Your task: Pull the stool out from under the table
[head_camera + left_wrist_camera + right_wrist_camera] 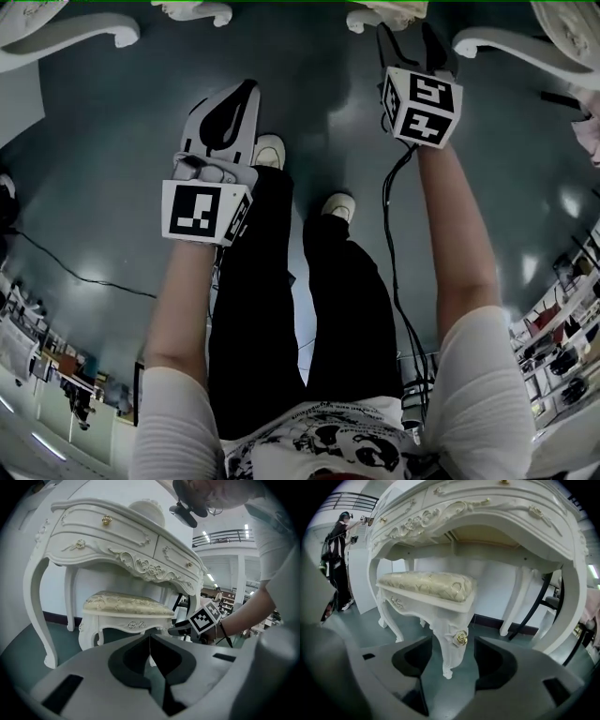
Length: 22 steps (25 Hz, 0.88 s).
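The white carved stool (426, 585), with a cream quilted cushion, stands under the ornate white table (487, 517). My right gripper (452, 641) is open. The stool's near corner leg (452, 634), with its gold rose, shows in the gap just ahead of the jaws, and no pad presses on it. My left gripper (150, 639) is shut and empty, its tips meeting, and it points at the stool (126, 604) and the table (117, 541) from a short way off. In the head view the left gripper (239, 98) and the right gripper (412, 42) are held low over the floor, close to white carved feet (384, 14).
The floor (112, 187) is dark green, with a black cable (84, 277) lying across it. A person in dark clothes (337, 559) stands beyond the table's left end. Black chair legs (548, 597) lean at the right, behind the table leg (562, 616).
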### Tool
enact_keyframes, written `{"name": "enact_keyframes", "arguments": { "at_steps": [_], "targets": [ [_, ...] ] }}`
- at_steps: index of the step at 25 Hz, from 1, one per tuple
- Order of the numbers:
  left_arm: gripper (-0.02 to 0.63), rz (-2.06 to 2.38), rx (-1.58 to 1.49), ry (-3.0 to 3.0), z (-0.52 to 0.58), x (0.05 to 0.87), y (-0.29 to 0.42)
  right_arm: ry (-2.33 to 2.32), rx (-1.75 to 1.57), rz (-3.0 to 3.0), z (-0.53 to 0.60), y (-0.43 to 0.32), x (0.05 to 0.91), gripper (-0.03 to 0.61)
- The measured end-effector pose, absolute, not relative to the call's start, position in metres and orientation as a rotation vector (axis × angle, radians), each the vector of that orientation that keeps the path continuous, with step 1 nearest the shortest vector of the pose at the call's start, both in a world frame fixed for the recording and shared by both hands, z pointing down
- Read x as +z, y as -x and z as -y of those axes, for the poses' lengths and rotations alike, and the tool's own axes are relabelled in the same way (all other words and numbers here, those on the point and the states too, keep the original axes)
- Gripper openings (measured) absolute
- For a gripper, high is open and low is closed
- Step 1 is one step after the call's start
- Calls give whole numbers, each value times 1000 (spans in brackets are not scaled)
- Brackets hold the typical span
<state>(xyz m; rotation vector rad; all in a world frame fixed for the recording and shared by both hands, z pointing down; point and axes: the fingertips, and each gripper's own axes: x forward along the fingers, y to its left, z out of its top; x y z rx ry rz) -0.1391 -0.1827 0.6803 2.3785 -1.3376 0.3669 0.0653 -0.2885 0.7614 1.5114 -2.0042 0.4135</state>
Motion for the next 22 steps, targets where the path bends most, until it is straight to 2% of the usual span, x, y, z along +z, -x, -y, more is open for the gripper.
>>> {"name": "enact_keyframes", "arguments": {
  "at_steps": [11,22],
  "targets": [
    [21,1332,349,-2422,233,709,148,-1506,476,1963,328,-60,816,279],
    [21,1269,356,-2471,242,712,151,-1523,455,2007,336,-59,817,268]
  ]
}}
